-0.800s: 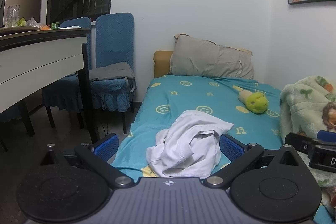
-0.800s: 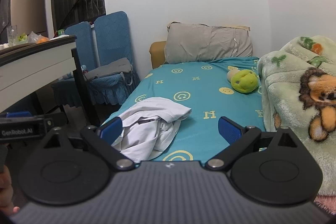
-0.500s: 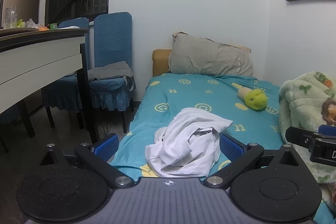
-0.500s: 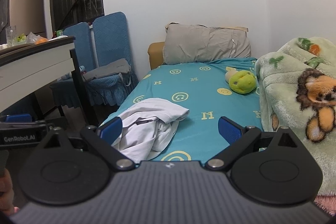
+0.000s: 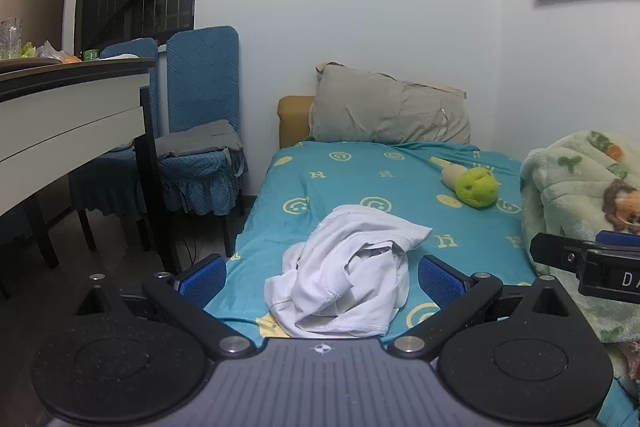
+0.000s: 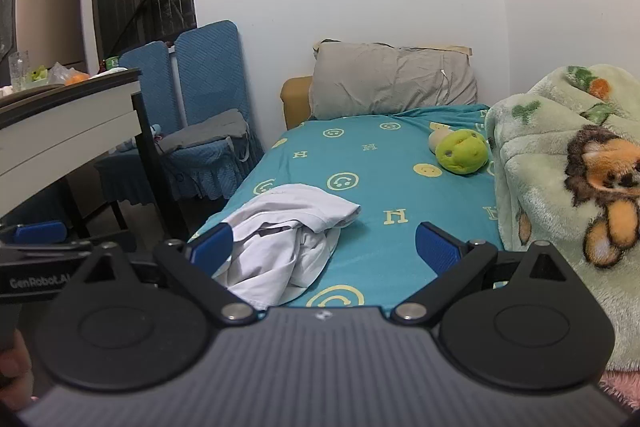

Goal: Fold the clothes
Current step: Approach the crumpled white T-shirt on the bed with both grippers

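Observation:
A crumpled white garment (image 5: 348,271) lies in a heap near the foot of the bed, on the teal sheet (image 5: 400,183) with yellow smiley faces. My left gripper (image 5: 322,277) hovers short of the heap, jaws wide open, nothing between the blue pads. In the right wrist view the same garment (image 6: 288,235) sits low and left, and my right gripper (image 6: 324,247) is open too, its left pad level with the cloth's edge, not touching. The right gripper's tip also shows in the left wrist view (image 5: 584,261).
A grey pillow (image 5: 388,113) leans at the bed's head. A green plush toy (image 5: 476,189) lies on the sheet. A folded fleece blanket (image 6: 560,163) with a lion fills the bed's right side. Blue chairs (image 5: 200,131) and a table (image 5: 72,107) stand left.
Both views have drifted slightly toward the right and a little closer to the bed. The garment lies as before and both grippers stay open.

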Demonstrator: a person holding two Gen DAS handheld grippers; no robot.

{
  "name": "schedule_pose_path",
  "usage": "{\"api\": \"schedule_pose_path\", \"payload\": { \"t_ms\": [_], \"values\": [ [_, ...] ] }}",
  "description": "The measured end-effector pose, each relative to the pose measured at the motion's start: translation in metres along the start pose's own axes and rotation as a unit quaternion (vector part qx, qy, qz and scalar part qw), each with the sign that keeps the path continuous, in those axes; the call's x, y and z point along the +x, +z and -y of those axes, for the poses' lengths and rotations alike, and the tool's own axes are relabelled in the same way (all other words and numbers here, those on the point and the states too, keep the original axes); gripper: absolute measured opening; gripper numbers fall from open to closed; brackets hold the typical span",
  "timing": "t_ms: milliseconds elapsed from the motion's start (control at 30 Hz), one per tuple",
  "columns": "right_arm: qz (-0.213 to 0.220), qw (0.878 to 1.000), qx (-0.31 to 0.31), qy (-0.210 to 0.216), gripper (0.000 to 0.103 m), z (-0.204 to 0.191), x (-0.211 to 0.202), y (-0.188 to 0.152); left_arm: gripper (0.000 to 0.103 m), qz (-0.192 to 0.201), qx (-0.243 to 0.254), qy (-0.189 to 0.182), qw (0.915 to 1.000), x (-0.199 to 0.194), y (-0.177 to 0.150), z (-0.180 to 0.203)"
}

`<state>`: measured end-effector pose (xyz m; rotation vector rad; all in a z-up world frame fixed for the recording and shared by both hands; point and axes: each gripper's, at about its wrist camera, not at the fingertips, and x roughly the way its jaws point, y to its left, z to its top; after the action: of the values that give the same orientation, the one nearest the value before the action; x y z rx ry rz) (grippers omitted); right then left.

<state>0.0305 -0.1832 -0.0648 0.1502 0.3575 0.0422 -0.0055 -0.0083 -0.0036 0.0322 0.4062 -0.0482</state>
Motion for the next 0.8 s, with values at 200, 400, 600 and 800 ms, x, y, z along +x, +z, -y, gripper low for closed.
{"api": "schedule_pose_path", "payload": {
  "t_ms": [200,400,600,800],
  "values": [
    [0.002,1.000,-0.001,-0.006,0.099,0.000,-0.001,0.001,0.103,-0.007,-0.005,-0.003,1.0000,0.004,-0.002,0.000],
    [0.001,1.000,0.001,-0.005,0.099,0.001,0.000,0.001,0.103,-0.015,-0.013,-0.015,0.9997,0.008,-0.004,-0.001],
    [-0.005,1.000,0.010,-0.026,0.099,0.003,0.007,-0.002,0.103,-0.020,-0.023,-0.018,0.9994,0.012,-0.006,-0.001],
    [-0.002,0.998,0.040,-0.039,0.099,0.007,0.007,0.001,0.103,-0.027,-0.012,-0.023,0.9993,0.013,-0.007,0.004]
  ]
}}
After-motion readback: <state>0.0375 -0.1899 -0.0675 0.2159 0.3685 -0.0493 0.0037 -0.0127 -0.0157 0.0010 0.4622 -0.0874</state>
